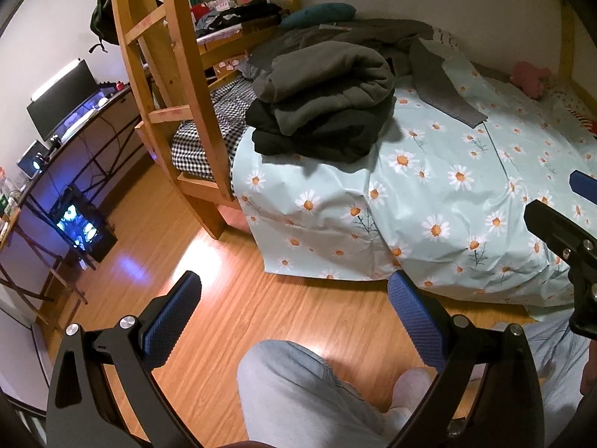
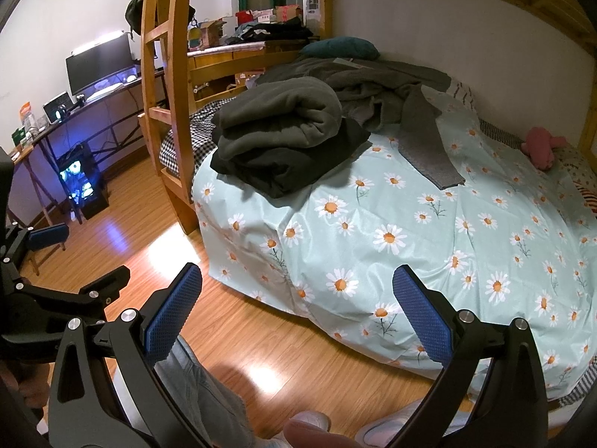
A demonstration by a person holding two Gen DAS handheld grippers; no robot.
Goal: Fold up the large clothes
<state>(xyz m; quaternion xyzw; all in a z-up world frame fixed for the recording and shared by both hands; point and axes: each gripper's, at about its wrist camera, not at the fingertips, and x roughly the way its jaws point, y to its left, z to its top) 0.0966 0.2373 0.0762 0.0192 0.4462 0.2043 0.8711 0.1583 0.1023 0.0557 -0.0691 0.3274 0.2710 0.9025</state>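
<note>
Both grippers, left gripper and right gripper, have fingers spread wide (holding nothing) above the floor; folded clothes stack sits on the daisy bed, wooden ladder beside it.

Two folded garments stacked, one pink plush toy, two pillows.

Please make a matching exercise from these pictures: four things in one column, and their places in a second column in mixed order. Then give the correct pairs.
Things:
1. folded grey garment
2. pink soft toy
3. teal pillow
4. computer tower

Places:
A. on the wooden floor under the desk
B. at the far end of the bed, by the wall
C. on top of a folded black garment
D. on the right part of the bed, near the wooden post

Pairs: 1-C, 2-D, 3-B, 4-A
</note>
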